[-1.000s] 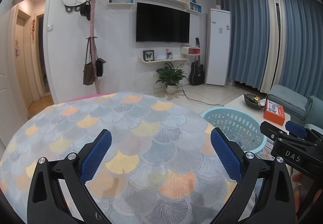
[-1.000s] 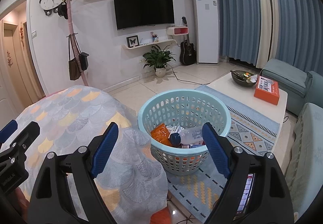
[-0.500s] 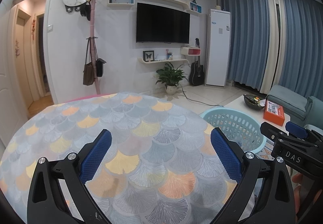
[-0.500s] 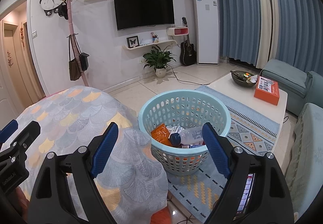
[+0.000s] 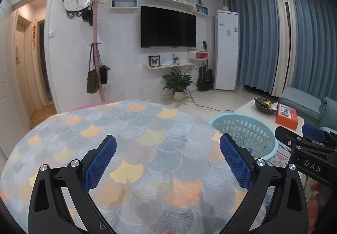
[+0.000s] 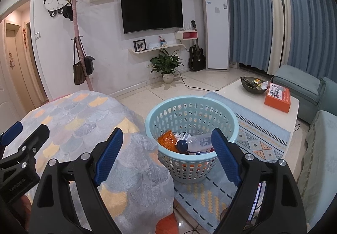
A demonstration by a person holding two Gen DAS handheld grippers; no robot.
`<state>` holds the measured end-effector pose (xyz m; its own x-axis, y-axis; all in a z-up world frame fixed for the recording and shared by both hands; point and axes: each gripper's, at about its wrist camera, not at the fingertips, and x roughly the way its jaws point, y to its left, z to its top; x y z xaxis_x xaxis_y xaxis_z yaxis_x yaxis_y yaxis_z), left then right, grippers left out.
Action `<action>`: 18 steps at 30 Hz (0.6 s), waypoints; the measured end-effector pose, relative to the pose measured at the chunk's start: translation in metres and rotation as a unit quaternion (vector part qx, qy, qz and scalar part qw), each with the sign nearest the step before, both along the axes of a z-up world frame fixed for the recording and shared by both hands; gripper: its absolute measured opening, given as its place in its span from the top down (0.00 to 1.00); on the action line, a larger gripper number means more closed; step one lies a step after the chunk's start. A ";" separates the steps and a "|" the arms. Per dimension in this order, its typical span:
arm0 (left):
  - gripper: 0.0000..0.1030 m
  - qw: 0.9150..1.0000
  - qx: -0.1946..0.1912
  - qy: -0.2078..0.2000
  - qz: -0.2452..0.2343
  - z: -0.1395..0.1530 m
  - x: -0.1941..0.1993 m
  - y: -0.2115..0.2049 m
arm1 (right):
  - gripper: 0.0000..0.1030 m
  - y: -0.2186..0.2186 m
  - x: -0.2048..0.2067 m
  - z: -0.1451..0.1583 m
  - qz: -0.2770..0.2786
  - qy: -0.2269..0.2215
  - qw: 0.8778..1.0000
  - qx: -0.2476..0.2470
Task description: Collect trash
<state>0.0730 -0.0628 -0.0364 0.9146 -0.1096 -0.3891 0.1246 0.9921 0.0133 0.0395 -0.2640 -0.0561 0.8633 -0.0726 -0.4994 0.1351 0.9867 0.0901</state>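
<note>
A light blue plastic basket (image 6: 189, 100) stands on the floor beside the round table (image 6: 84, 124). In it lie an orange packet (image 6: 167, 140), a clear bottle with a blue cap (image 6: 195, 141) and other scraps. My right gripper (image 6: 166, 131) hovers just before the basket. Its jaws are opening and there is nothing between them. My left gripper (image 5: 167, 139) is open and bare over the scale-patterned tablecloth (image 5: 126, 128). The left wrist view shows the basket (image 5: 242, 126) past the table's right edge, with the right gripper's body (image 5: 305, 145) beside it.
A white coffee table (image 6: 242, 95) to the right carries an orange box (image 6: 278, 97) and a dark bowl (image 6: 252, 85). A patterned rug (image 6: 259, 139) lies under the basket, and a teal sofa (image 6: 299, 84) stands further right. A potted plant (image 6: 166, 65) and a pink coat stand (image 6: 76, 44) are by the far wall.
The right gripper's jaws stand slightly wider than before. Nothing else has visibly moved.
</note>
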 end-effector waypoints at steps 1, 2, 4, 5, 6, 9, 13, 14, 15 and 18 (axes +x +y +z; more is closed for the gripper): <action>0.07 1.000 0.001 -0.002 -0.003 0.000 0.000 -0.002 | 0.19 0.001 -0.001 0.000 -0.001 -0.001 1.000 -0.001; 0.07 1.000 0.002 -0.004 -0.005 0.001 -0.001 -0.003 | 0.19 0.001 -0.001 0.000 -0.003 0.000 1.000 -0.002; 0.07 1.000 0.007 -0.006 -0.009 0.001 -0.001 -0.007 | 0.19 0.001 -0.002 0.000 -0.008 0.003 1.000 -0.004; 0.07 1.000 0.007 -0.005 -0.010 0.001 -0.001 -0.007 | 0.19 0.001 -0.001 -0.001 -0.009 0.006 1.000 -0.003; 0.07 1.000 0.003 -0.004 -0.012 0.001 0.000 -0.007 | 0.19 0.000 -0.001 -0.001 -0.010 0.008 1.000 -0.003; 0.07 1.000 -0.016 -0.001 -0.012 0.002 0.001 0.000 | 0.19 0.001 -0.003 0.002 -0.013 0.010 1.000 -0.008; 0.07 1.000 -0.028 0.004 0.004 0.001 0.003 0.008 | 0.19 0.003 -0.009 0.010 -0.021 0.000 1.000 -0.018; 0.07 0.999 -0.032 0.006 0.004 0.001 0.003 0.010 | 0.19 0.004 -0.011 0.013 -0.022 -0.001 1.000 -0.019; 0.07 0.999 -0.040 0.010 0.002 0.000 0.004 0.012 | 0.19 0.005 -0.012 0.015 -0.023 -0.003 1.000 -0.019; 0.07 0.998 -0.061 0.023 0.001 -0.001 0.008 0.018 | 0.19 0.009 -0.018 0.023 -0.023 -0.009 0.999 -0.022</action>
<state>0.0809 -0.0449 -0.0370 0.8967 -0.1575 -0.4137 0.1213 0.9862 -0.1127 0.0220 -0.2546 -0.0336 0.8677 -0.1340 -0.4787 0.1793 0.9825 0.0499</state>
